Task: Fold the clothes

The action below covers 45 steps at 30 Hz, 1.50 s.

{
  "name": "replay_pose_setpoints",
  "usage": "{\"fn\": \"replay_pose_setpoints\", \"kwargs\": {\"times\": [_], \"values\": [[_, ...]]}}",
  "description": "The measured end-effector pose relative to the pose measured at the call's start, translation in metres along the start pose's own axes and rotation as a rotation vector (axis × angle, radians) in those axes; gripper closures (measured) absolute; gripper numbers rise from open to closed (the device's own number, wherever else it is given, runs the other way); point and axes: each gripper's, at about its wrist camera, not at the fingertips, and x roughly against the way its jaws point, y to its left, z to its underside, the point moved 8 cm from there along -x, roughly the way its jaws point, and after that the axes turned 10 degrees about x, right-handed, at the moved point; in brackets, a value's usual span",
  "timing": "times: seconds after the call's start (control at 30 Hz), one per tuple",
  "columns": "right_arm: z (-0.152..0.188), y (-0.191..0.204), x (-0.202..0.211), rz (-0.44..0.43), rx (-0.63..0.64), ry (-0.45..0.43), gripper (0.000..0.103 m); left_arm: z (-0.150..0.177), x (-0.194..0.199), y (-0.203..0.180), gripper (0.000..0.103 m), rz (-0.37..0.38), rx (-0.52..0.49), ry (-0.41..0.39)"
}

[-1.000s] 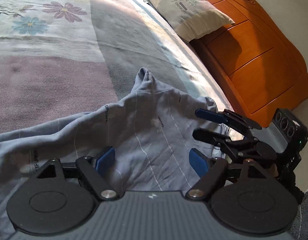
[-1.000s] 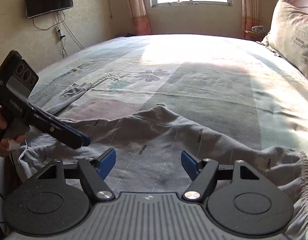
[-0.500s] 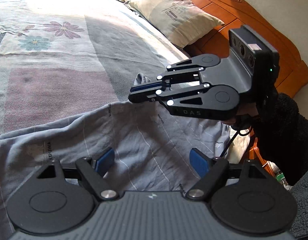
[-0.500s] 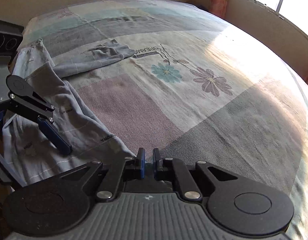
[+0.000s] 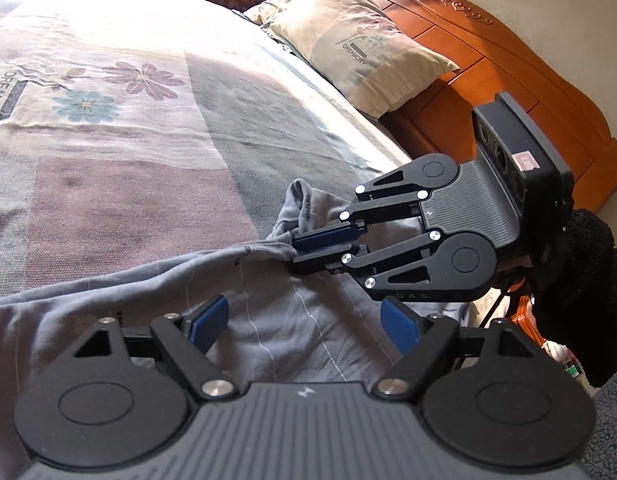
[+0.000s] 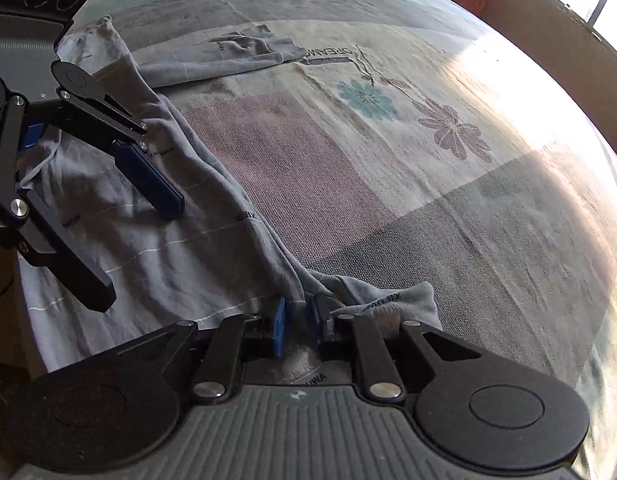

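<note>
A grey garment (image 5: 148,280) with thin pale stripes lies crumpled along the near edge of the bed. In the left wrist view my right gripper (image 5: 294,254) reaches in from the right and pinches a raised fold at the garment's far edge. The right wrist view shows that fold (image 6: 298,300) between the blue pads of the right gripper (image 6: 299,320); its jaws are opening slightly, with the cloth still squeezed. My left gripper (image 5: 304,316) hovers wide open just above the garment's body (image 6: 196,264), holding nothing. It also shows as the left gripper (image 6: 136,254) at the picture's left.
The flowered patchwork bedspread (image 5: 128,160) stretches beyond the garment. A pillow (image 5: 360,40) leans on the orange wooden headboard (image 5: 508,92) to the right. A dark fuzzy sleeve (image 5: 580,272) carries the right gripper. A sleeve of the garment (image 6: 236,56) lies spread farther along the bed.
My right gripper swung in over the garment, rolled, and went from open to shut on a fold at its far edge. The left gripper stayed open and nearly still.
</note>
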Motion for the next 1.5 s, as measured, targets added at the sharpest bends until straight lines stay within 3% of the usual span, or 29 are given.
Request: {"fn": "replay_pose_setpoints", "kwargs": {"times": [0.13,0.3,0.37,0.57,0.73,0.9,1.13,1.37,1.5], "values": [[0.004,0.002,0.001,0.001,-0.005,-0.018,0.085,-0.022,-0.004,-0.003,0.020,0.053,0.005,-0.066],[0.008,0.002,0.005,-0.001,0.001,-0.014,0.086,-0.016,-0.031,0.002,0.020,0.006,-0.025,0.025],[0.009,-0.002,0.010,0.004,0.007,-0.007,0.086,-0.009,-0.031,-0.003,0.020,0.030,-0.050,0.046],[-0.016,-0.034,0.023,0.086,-0.041,-0.118,0.086,0.002,-0.036,0.002,0.020,0.037,-0.029,0.082],[-0.018,-0.022,-0.007,0.127,0.119,-0.025,0.087,0.004,-0.033,0.002,0.020,0.045,-0.021,0.081],[-0.009,-0.006,0.003,0.143,0.226,-0.008,0.084,0.007,-0.032,0.001,0.020,0.056,-0.030,0.073],[-0.014,0.006,-0.015,0.217,0.401,0.041,0.081,0.005,-0.032,0.001,0.020,0.048,-0.026,0.069],[-0.019,-0.038,-0.019,0.303,0.194,0.024,0.078,-0.003,-0.028,0.005,0.020,0.013,-0.032,0.046],[-0.012,-0.047,0.014,0.240,0.029,-0.060,0.078,-0.017,-0.029,0.018,0.019,-0.001,0.001,0.015]]}}
